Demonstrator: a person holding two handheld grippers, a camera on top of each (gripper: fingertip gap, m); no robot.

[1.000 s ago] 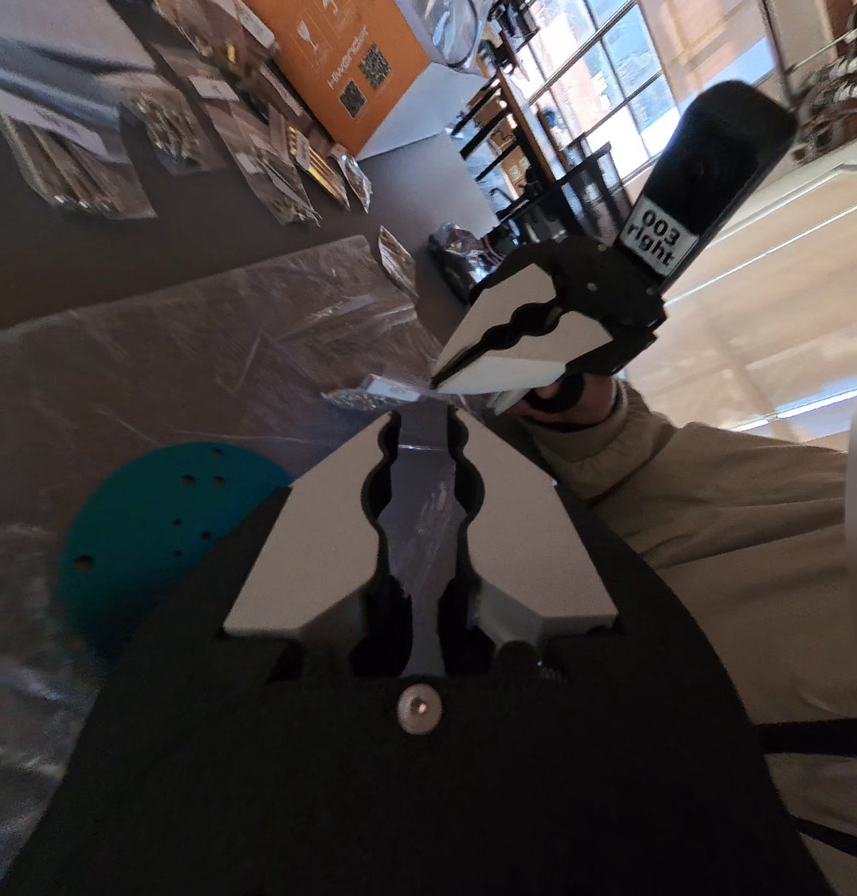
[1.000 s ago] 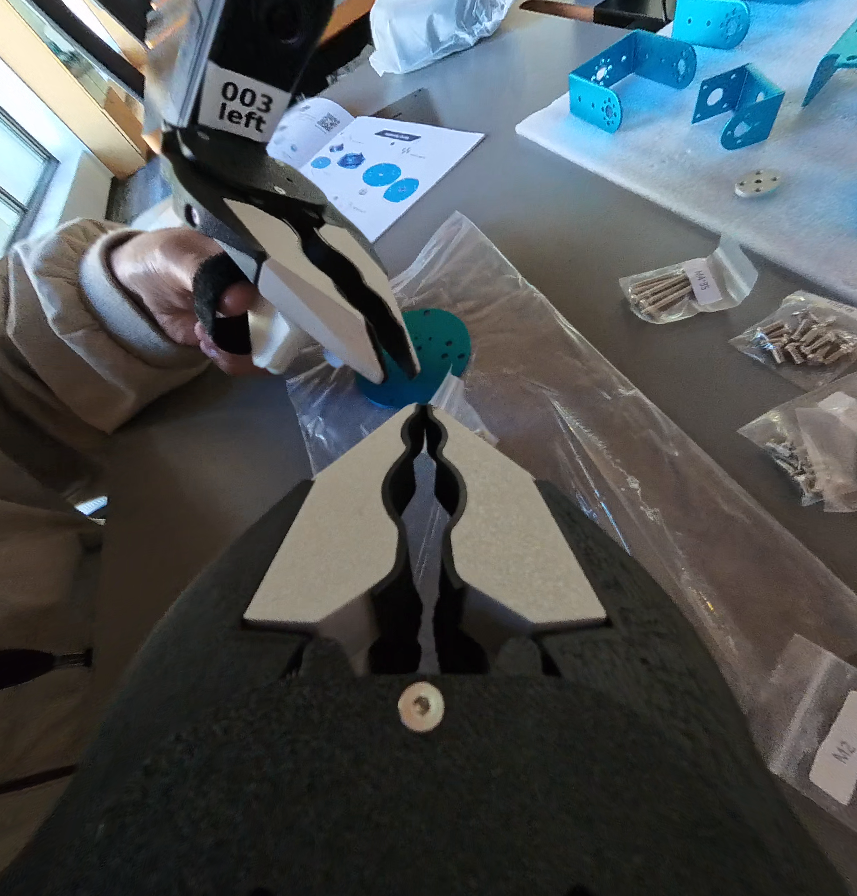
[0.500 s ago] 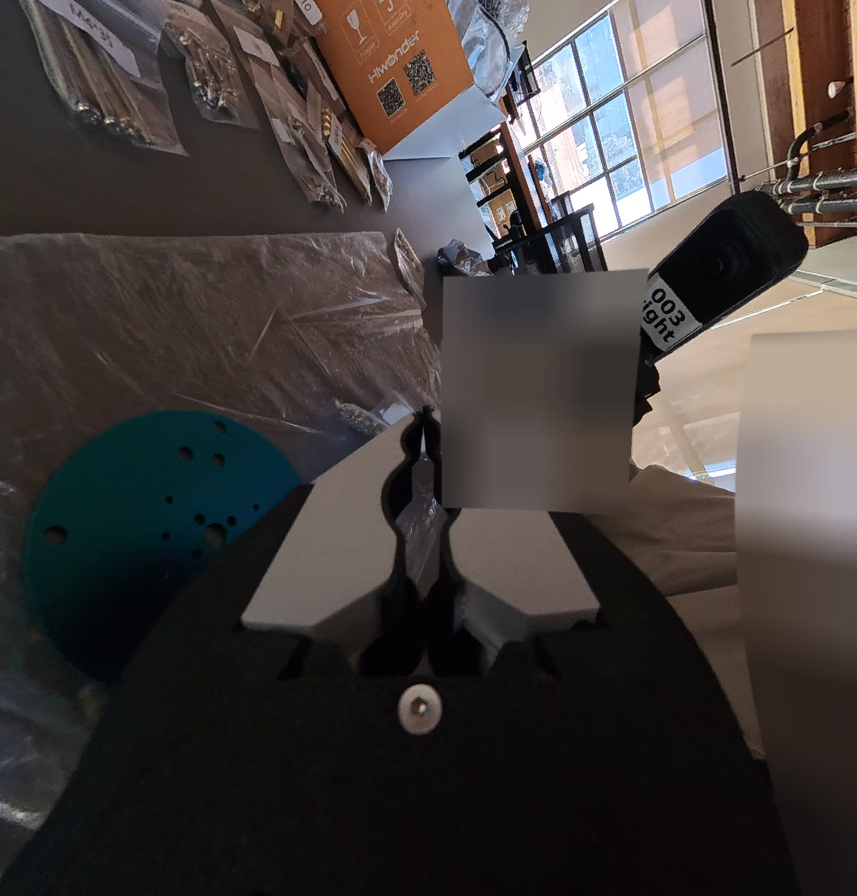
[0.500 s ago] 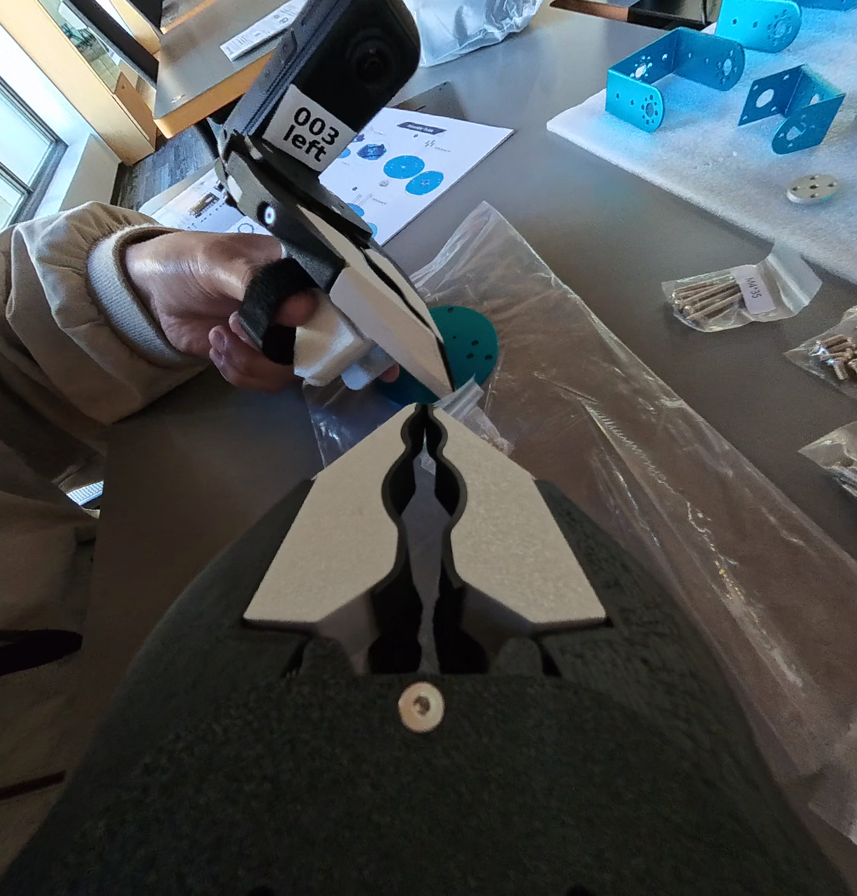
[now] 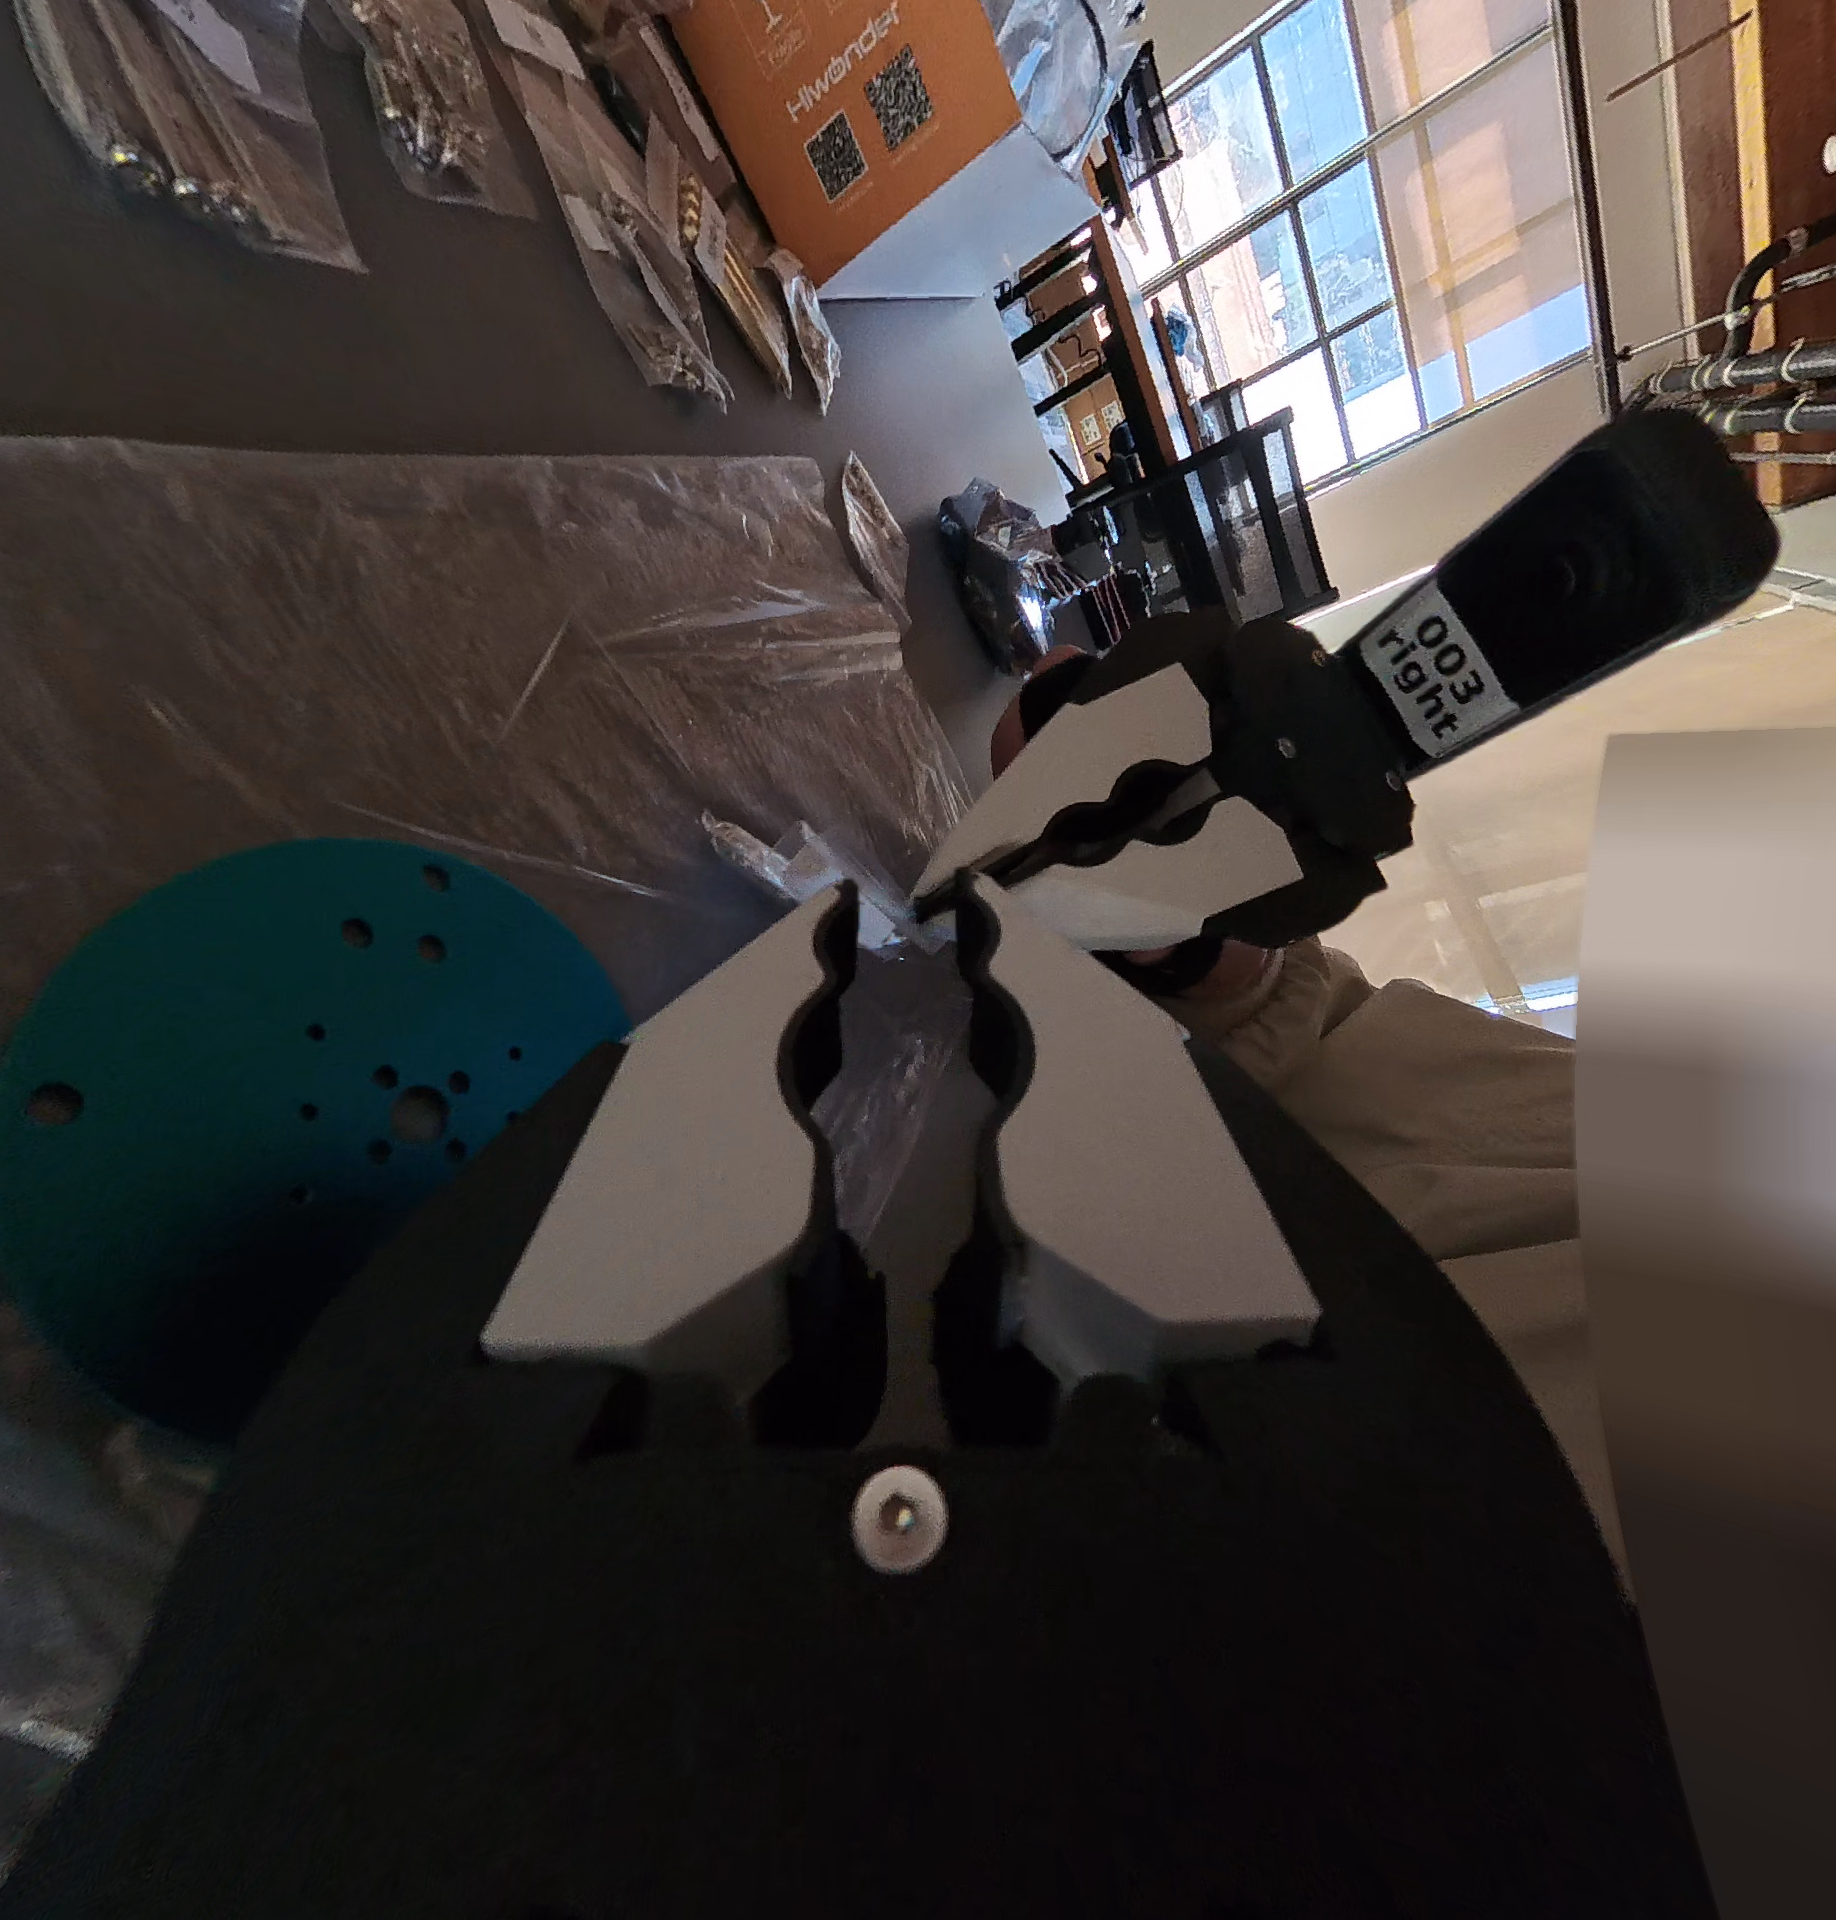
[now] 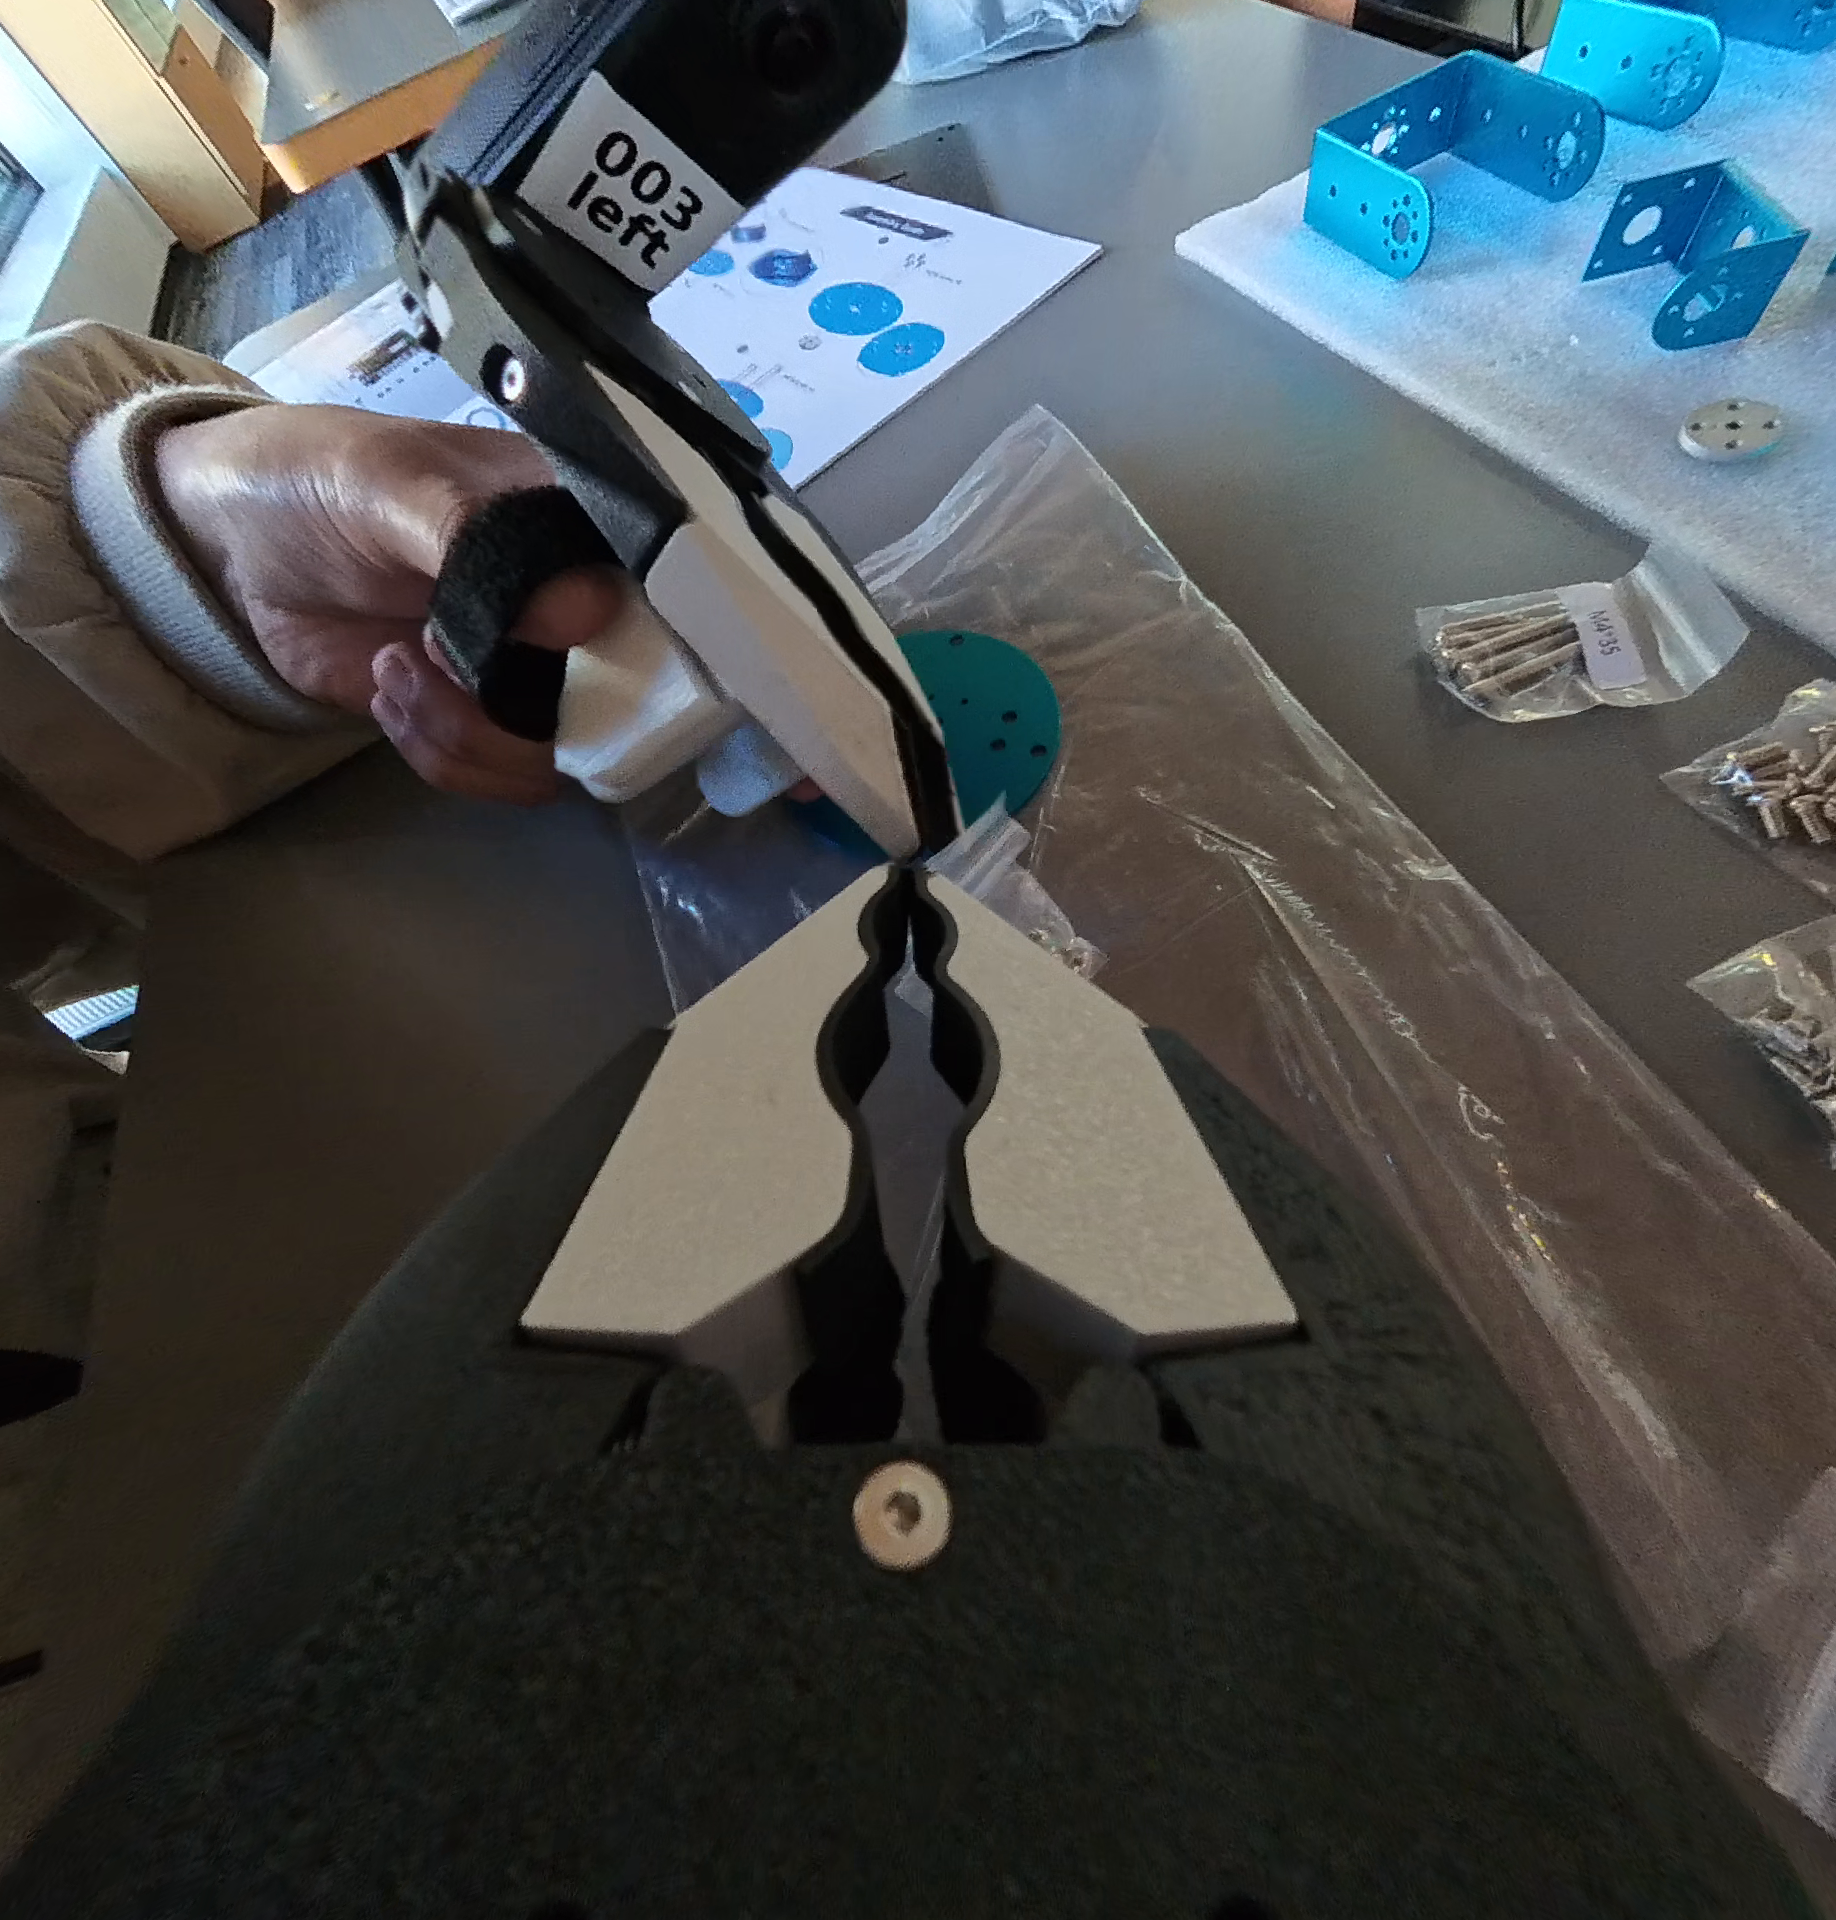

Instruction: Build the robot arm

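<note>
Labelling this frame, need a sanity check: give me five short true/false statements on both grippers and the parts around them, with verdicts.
1. The right gripper is shut on a small clear plastic bag. True.
2. The left gripper is clamped shut. False: its fingers stand apart, with the bag's edge between the tips.
3. The teal round plate lies on the large clear plastic bag. False: it lies inside that bag, under the film.
4. The blue metal brackets rest on a white foam sheet. True.
5. The small bags of screws are stacked on the open instruction booklet. False: they lie on the bare grey table, apart from the booklet.
</note>
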